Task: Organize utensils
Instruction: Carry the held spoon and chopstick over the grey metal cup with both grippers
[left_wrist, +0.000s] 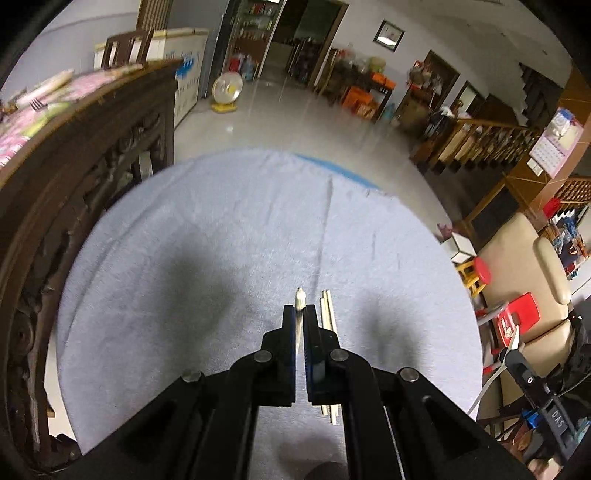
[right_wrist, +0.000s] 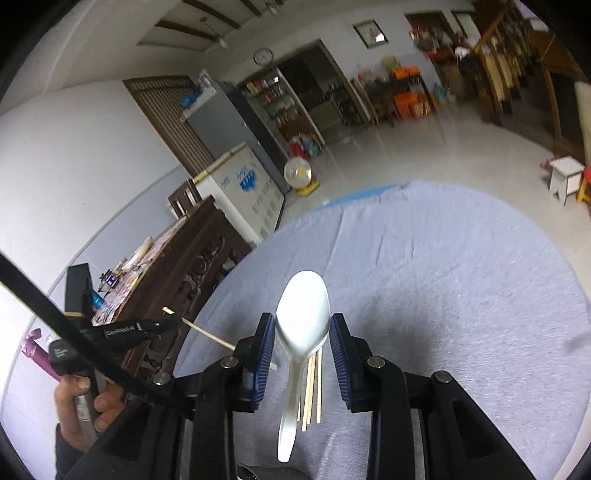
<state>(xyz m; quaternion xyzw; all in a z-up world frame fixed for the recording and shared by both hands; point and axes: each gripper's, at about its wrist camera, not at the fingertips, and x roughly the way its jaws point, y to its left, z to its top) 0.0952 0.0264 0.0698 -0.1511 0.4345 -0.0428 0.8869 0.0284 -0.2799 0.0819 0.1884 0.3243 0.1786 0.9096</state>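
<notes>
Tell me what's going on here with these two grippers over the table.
A person is sorting utensils over a round table covered with a pale cloth, holding a gripper in each hand. The left gripper is shut on a single wooden chopstick. The right gripper clamps a spoon by its bowl, handle pointing back. Both are held clear of the cloth, where a few more chopsticks lie together.

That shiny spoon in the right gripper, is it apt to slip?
Probably a bit. The spoon looks like smooth polished metal, so it may slide between the pads. The right gripper pinches only the curved bowl edges, and the long handle hangs unsupported, so it might pivot. It looks stiff, unlikely to bend.
</notes>
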